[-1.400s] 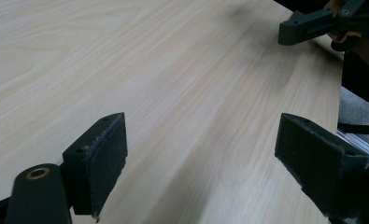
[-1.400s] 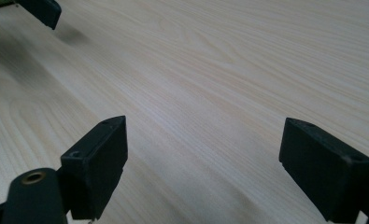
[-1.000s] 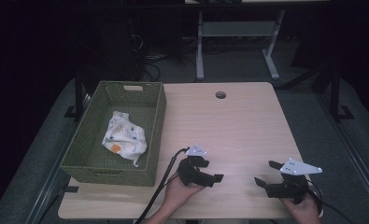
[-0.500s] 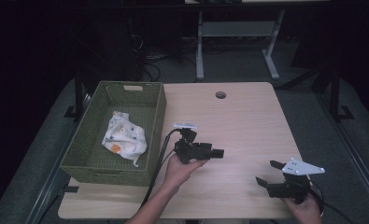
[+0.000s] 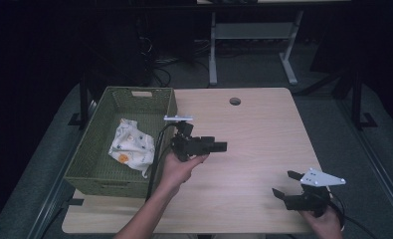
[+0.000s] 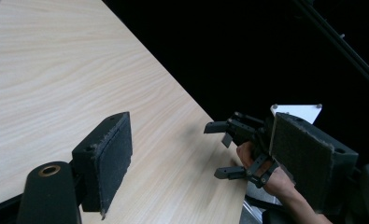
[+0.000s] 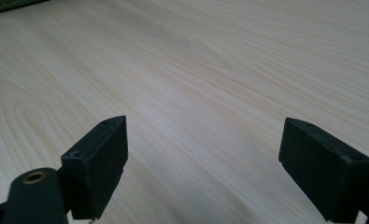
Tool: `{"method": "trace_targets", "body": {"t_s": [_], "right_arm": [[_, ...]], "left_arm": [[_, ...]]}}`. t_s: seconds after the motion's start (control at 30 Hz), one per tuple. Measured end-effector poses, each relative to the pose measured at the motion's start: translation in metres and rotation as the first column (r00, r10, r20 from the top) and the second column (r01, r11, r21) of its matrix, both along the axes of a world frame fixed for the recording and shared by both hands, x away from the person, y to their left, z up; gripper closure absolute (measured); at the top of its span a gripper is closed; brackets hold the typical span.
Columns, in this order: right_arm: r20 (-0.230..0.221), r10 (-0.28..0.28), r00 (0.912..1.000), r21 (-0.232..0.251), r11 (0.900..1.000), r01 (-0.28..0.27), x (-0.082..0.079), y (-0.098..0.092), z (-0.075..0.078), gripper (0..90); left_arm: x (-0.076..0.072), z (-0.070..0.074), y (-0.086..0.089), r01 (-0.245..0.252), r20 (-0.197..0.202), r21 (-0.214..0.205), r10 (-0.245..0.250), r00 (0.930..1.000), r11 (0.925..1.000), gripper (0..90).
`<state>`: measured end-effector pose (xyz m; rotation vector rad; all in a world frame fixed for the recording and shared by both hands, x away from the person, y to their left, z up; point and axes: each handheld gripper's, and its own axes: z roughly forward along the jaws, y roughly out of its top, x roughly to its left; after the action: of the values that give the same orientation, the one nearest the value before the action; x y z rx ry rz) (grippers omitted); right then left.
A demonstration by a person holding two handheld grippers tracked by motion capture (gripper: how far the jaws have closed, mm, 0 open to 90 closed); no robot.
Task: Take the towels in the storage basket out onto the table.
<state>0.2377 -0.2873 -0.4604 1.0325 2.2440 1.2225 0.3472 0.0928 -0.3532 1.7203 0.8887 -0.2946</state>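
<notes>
Right black two-jaw gripper (image 5: pixel 287 190) sits nearest you, low at the front-right corner of the pale wood-grain table (image 5: pixel 263 129), jaws wide apart w/ nothing between them. Left black two-jaw gripper (image 5: pixel 219 146) is raised mid-table, pointing right, jaws also spread and empty. Farther back-left, the crumpled white printed cloth (image 5: pixel 131 146) lies inside the green woven rectangular basket (image 5: pixel 94 177). You look to be at the approach step: next, swing the left gripper round over the basket wall, drop onto the cloth, then close on a fold.

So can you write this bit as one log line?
left claw: open, raised beside basket | right claw: open, low over table | cloth: in basket
</notes>
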Motion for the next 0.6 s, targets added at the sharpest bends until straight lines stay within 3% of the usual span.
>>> {"method": "trace_targets", "body": {"t_s": [0.1,0.33,0.6], "right_arm": [[-0.001,0.002,1.0,-0.005,1.0,-0.002,0.0,0.0,0.0,15.1],[0.001,0.004,1.0,-0.006,1.0,-0.004,0.001,0.0,0.0,15.0],[-0.002,0.007,1.0,-0.009,0.9999,-0.007,0.001,0.001,0.0,15.0]], "left_arm": [[0.005,0.005,0.009,-0.014,-0.011,-0.006,0.014,0.9998,0.9999,20.6],[0.013,0.021,0.031,-0.067,0.004,0.008,0.067,0.9977,0.9977,21.3],[0.014,0.035,0.054,-0.111,0.023,0.018,0.111,0.9936,0.9936,21.4]]}}
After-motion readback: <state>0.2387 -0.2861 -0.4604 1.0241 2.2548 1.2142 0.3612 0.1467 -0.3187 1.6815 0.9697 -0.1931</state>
